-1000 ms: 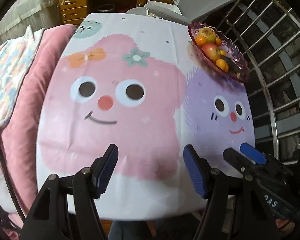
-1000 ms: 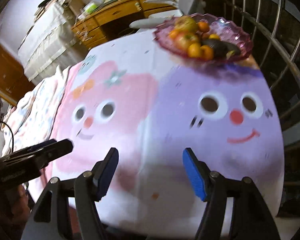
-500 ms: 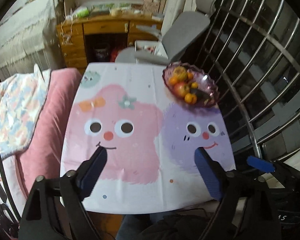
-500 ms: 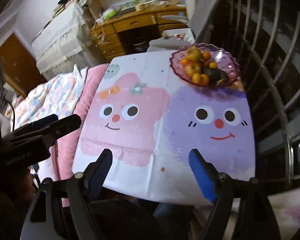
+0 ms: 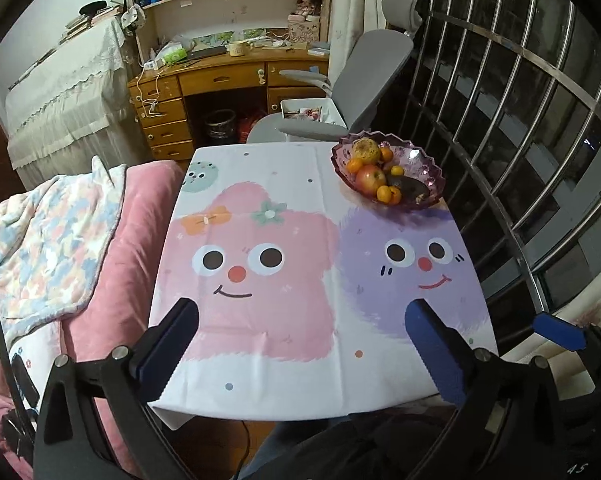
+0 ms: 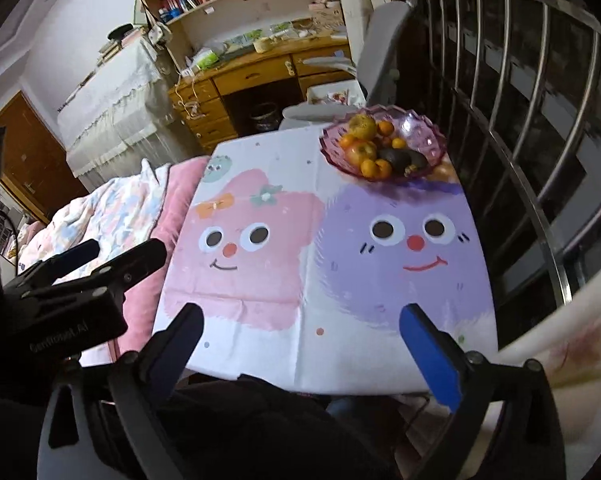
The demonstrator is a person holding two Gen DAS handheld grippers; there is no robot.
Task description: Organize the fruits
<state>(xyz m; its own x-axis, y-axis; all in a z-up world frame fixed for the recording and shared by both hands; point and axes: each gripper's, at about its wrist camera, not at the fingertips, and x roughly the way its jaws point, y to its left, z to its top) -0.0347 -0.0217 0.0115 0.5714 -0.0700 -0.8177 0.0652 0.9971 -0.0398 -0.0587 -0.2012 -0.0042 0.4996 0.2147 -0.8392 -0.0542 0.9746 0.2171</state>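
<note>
A purple glass fruit bowl (image 5: 430, 168) (image 6: 426, 132) stands at the table's far right corner. It holds a red apple (image 5: 369, 179) (image 6: 358, 152), a yellow-brown fruit (image 5: 365, 150), several small oranges (image 5: 388, 194) and a dark avocado (image 5: 410, 187) (image 6: 400, 158). My left gripper (image 5: 300, 326) is open and empty, held back above the table's near edge. My right gripper (image 6: 300, 320) is open and empty, also at the near edge. Each gripper shows at the side of the other's view.
The table carries a cartoon cloth with a pink face (image 5: 244, 260) and a purple face (image 5: 416, 260). A pink bed with a blanket (image 5: 52, 240) lies left. A metal railing (image 5: 520, 160) runs right. A grey chair (image 5: 364, 72) and wooden desk (image 5: 220, 80) stand behind.
Both grippers have pulled back and up from low over the cloth to beyond the table's near edge. Their jaws have spread wider. The bowl has not moved.
</note>
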